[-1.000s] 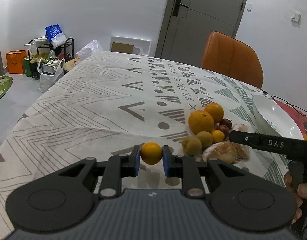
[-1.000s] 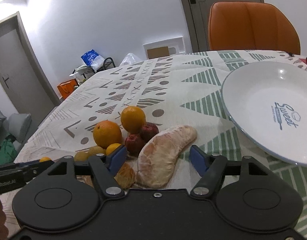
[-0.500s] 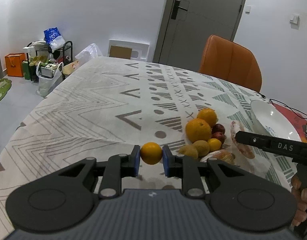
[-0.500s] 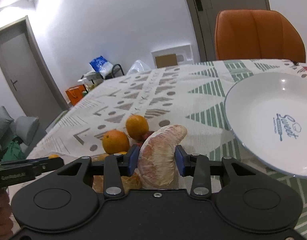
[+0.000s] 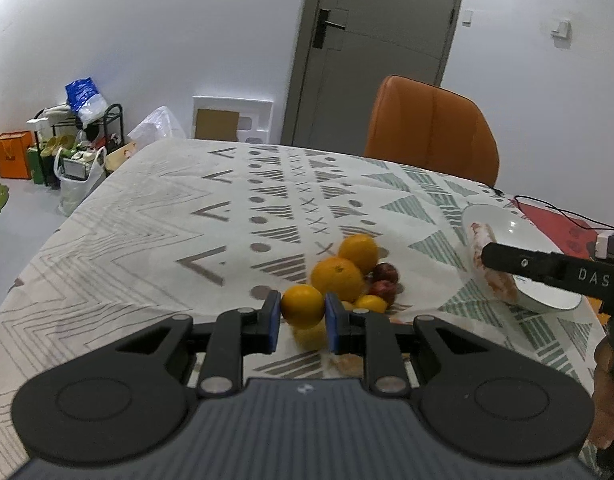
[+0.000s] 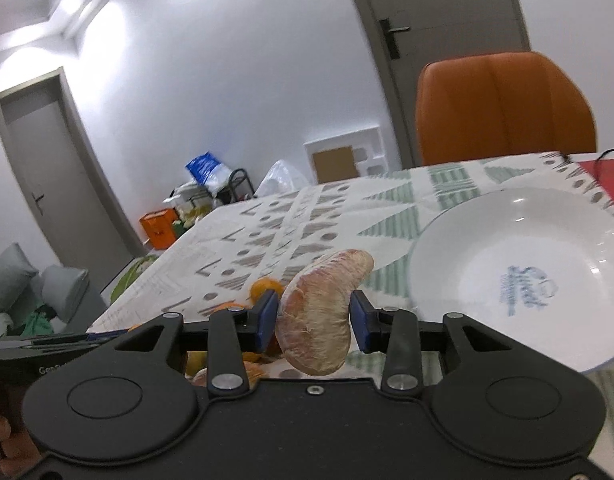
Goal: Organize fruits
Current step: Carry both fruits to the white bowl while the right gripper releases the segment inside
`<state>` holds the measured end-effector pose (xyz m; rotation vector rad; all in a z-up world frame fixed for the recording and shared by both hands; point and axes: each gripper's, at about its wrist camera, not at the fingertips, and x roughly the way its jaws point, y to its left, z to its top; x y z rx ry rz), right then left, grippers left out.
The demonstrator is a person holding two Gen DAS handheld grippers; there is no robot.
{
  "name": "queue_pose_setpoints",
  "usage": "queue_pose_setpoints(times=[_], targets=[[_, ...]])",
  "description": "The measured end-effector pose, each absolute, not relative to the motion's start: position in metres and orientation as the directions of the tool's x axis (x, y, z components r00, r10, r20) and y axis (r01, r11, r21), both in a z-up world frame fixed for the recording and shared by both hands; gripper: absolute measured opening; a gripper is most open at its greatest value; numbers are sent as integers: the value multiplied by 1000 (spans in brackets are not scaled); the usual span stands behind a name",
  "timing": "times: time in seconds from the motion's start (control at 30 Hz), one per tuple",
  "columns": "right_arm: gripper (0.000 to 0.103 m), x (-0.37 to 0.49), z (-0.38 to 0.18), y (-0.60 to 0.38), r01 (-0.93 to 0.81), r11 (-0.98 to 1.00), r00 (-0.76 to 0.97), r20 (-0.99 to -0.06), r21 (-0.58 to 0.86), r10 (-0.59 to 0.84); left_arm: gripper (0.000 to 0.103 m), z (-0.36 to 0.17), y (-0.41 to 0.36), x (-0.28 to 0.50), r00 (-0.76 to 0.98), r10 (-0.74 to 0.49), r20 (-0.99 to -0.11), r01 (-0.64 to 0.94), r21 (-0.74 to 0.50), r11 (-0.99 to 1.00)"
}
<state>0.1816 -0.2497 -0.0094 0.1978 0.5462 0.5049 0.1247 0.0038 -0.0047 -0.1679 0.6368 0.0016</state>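
- The left gripper [image 5: 302, 322] pinches a small orange [image 5: 302, 306] between its blue pads, lifted clear of the patterned tablecloth [image 5: 155, 240].
- The right gripper [image 6: 313, 324] clamps a peeled pomelo segment [image 6: 319, 312] between its pads; the segment stands roughly upright with its curved tip leaning to the right, raised above the table.
- In the left wrist view that segment hangs beside the near left rim of the white plate [image 5: 507, 228], which lies at the right side of the table; whether it touches the rim cannot be told.
- The plate's bare middle shows a blue printed logo [image 6: 525, 286].
- The remaining fruit sits in a tight heap just beyond the left gripper: two large oranges [image 5: 337, 278], touching each other, two dark red fruits [image 5: 385, 274] to their right, and a small yellow-orange citrus [image 5: 370, 303] in front.
- An orange chair [image 5: 431, 132] stands at the far edge of the table, with a grey door [image 5: 371, 48] behind it.
- A cluttered rack [image 5: 83, 136] stands against the far left wall.
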Motion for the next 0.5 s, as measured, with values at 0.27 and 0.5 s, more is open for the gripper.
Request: queue_pose_setpoints(times=[0.27,0.5], targets=[[37,183,-10,-291,-327,889,783,-434,322,445,22,-3,-24,136,805,-83,-588,1,-138,990],[37,187,-17,-314,-255,910,813,-437,327,385,22,-2,-44,150,803,-112,-585,39,-136,990]])
